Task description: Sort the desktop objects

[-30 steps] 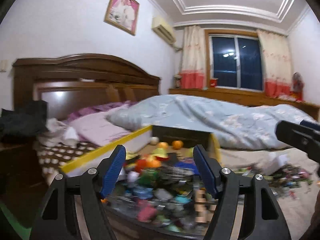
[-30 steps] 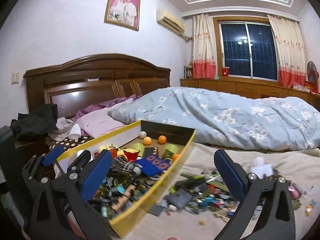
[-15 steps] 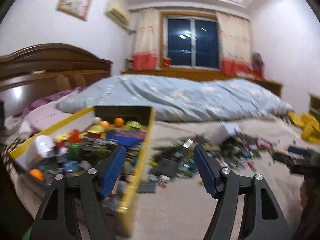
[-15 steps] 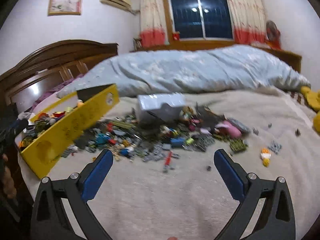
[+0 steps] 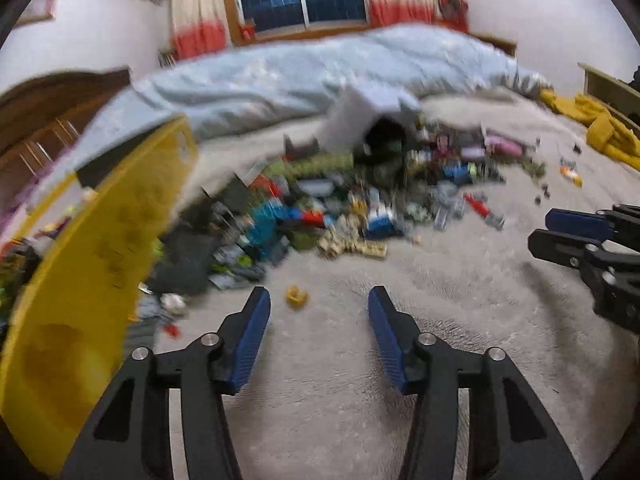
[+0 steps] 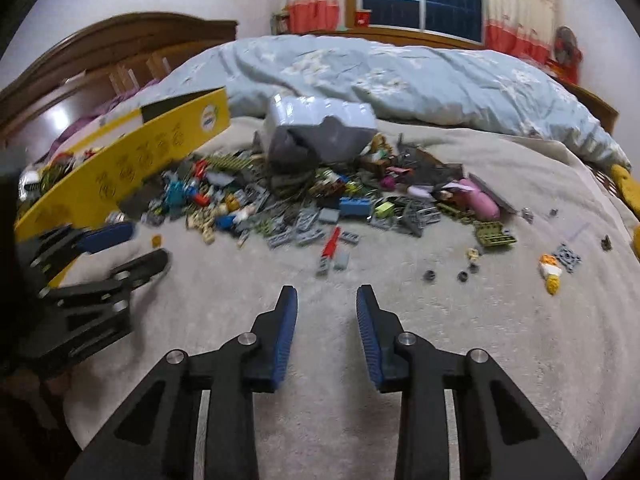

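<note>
In the left wrist view, the left tool [image 5: 319,300] hangs over bare beige bed blanket [image 5: 328,380], its blue-padded jaws apart and having just been closing, with nothing between them. A small yellow brick [image 5: 296,295] lies on the blanket just ahead of the left jaw's tip. Beyond it spreads the heap of small multicoloured plastic building bricks [image 5: 352,208], much of it blurred here. The long yellow cardboard box [image 5: 92,272] fills the left edge of this view, close and smeared, so its contents barely show. The right tool [image 5: 560,232] enters from the right edge, side-on. Only this view takes in the crumpled mustard-yellow cloth [image 5: 600,132] at the far right of the bed.

The right wrist view is sharper. The right tool [image 6: 327,300] also hovers over empty blanket [image 6: 460,340], jaws narrowly apart after just closing, clamped on nothing. The brick heap [image 6: 304,204] lies ahead, with a red stick-shaped piece [image 6: 330,246] nearest the jaws and a torn grey plastic bag [image 6: 320,132] on the heap's far side. Loose strays show only here: an orange-and-yellow figure piece [image 6: 550,274] and tiny dark studs [image 6: 430,276] to the right. The yellow box [image 6: 132,164] sits left, toys visible inside, and the left tool [image 6: 132,246] reaches in beside it. A light blue quilt [image 6: 380,76] lies behind.
</note>
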### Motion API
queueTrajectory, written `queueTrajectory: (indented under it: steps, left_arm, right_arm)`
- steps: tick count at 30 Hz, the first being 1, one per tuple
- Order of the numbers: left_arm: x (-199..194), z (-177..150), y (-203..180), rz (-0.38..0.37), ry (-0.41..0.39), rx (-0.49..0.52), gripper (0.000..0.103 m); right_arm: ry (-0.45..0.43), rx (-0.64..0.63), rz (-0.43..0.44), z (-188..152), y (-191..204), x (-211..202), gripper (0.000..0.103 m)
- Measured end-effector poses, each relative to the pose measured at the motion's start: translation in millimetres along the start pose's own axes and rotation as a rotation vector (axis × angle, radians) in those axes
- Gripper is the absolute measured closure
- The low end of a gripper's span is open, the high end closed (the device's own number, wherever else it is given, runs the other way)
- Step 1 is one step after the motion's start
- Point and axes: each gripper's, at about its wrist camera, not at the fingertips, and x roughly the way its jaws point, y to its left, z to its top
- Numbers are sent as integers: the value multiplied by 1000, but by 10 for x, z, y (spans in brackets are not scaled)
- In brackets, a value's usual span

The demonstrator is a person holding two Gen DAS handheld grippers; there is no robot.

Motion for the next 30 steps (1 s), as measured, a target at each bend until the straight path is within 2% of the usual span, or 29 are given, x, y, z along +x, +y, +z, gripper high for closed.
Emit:
queueTrajectory:
  steps: [2,5,8,15,16,17,18,20,22,25,27,30]
  left_arm:
    - [114,3,29,-18,50,-18,51]
    - [139,11,82,-56,59,-52,51]
    - [167,6,127,-86,71,-78,51]
    - [202,14,234,-149,82,-136,51]
    - [199,15,229,-147,78,-134,56]
    - [195,16,232,-143,74,-136,65]
    - [204,29,246,-141,73,-144,68]
    - [205,27,316,-146,73,-180,81]
    - [195,15,384,-158,70,-208,88]
    - [168,1,420,-182,56,-214,90]
    - [117,-3,433,-200,37,-199,91]
    - [-144,-13,401,-212,-69,-132,91]
  right_arm:
    - [10,-18,27,-29,11,57,72]
    - [67,-7,56,-1,-23,229,71]
    - [78,21,85,52,-65,290,70]
    - [100,-19,7,250,9,531,69]
    - [103,-16,4,260,5,561,70]
    - [105,-12,2,263,-6,579,73]
    - [100,-10,-8,258,-8,567,82]
    - [86,-17,-24,245,12,515,97]
    - [80,-37,-35,231,61,465,97]
    - [54,-68,30,265,172,321,97]
    - [-5,-101,56,330,278,129,97]
    - [-111,-140,84,424,425,-200,97]
